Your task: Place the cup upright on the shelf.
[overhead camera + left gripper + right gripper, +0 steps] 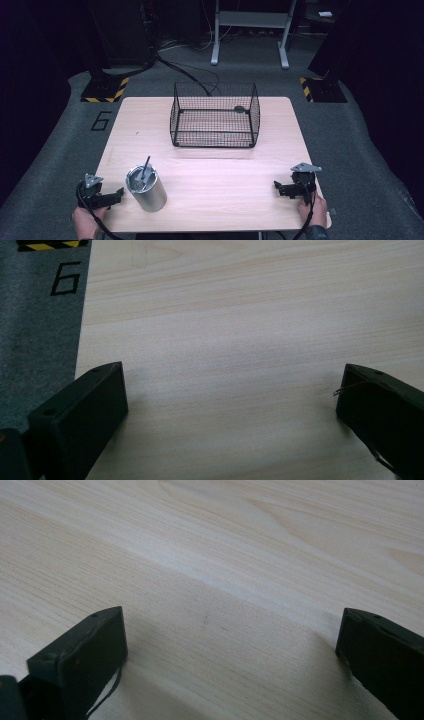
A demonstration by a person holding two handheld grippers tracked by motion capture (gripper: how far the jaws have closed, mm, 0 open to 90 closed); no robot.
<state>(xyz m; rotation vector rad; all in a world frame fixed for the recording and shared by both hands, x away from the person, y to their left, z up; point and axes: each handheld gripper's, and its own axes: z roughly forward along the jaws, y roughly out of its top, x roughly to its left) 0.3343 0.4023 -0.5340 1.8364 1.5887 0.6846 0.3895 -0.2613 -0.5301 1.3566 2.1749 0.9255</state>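
Silver metal cup [146, 189] stands upright at desk [225, 165] front-left, long axis vertical, open mouth up, thin dark rod leaning inside. Left gripper [119, 193] just beside it, jaws wide, holding nothing. Right gripper [278, 187] front-right, jaws wide, holding nothing. Black wire basket [215, 117] behind.

You stand at a pale wooden counter [210, 195] on grey carpet [55, 165] marked with a black 6 [101, 120]. Beyond the far edge, yellow-and-black striped bases [105, 89] flank it, cables [185, 70] trail, and a grey metal frame [250, 30] stands in darkness.
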